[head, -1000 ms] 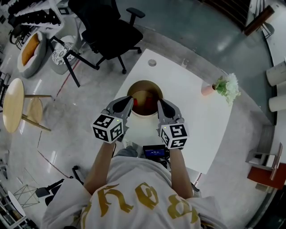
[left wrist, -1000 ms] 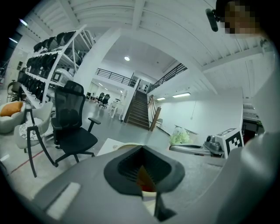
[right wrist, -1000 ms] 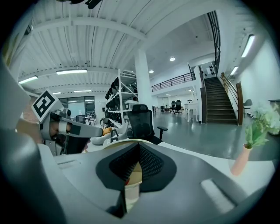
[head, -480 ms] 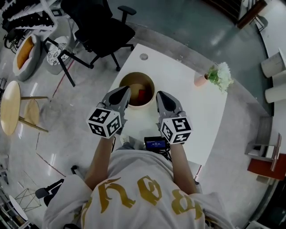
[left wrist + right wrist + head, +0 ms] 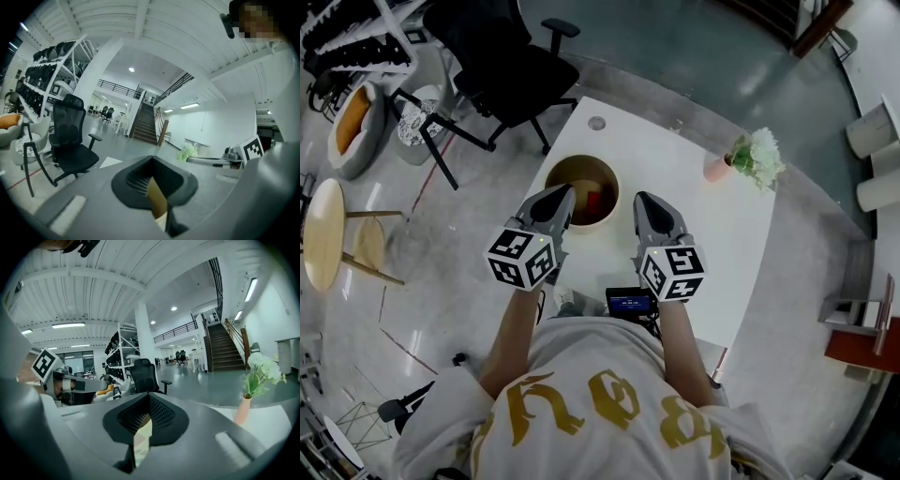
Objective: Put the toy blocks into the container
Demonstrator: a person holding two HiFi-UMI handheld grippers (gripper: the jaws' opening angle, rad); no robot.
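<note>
**Holding two clenched grippers at a container with a red block inside**

Spreading across the middle of the head view is a white table (image 5: 712,244), set on a grey floor. Beyond its far corner stands a black office chair (image 5: 502,66).

On the table, close to its left edge, sits the container (image 5: 567,178), a round, open-topped tub with a pale outer wall and a dim brown inside. A red toy block (image 5: 593,199) lies in it, towards the right of its floor. It is the one block that can be made out; the rest of the inside is too dark to read.

The person stands at the near side of the table with a gripper in each hand, both pointing away from the body towards the container. The left gripper (image 5: 562,193) has its tip over the container's near rim as the head view shows it, and whether it touches cannot be told. Its own view shows the jaws pressed together with nothing gripped. The right gripper (image 5: 644,199) is just beside the container's right side. Its jaws are also clenched tight and empty.

Well apart, near the table's right edge, a small pink vase (image 5: 713,170) holds white and green flowers (image 5: 757,157). At the near edge, between the person's arms, a small device with a lit blue screen (image 5: 628,303) shows.
</note>
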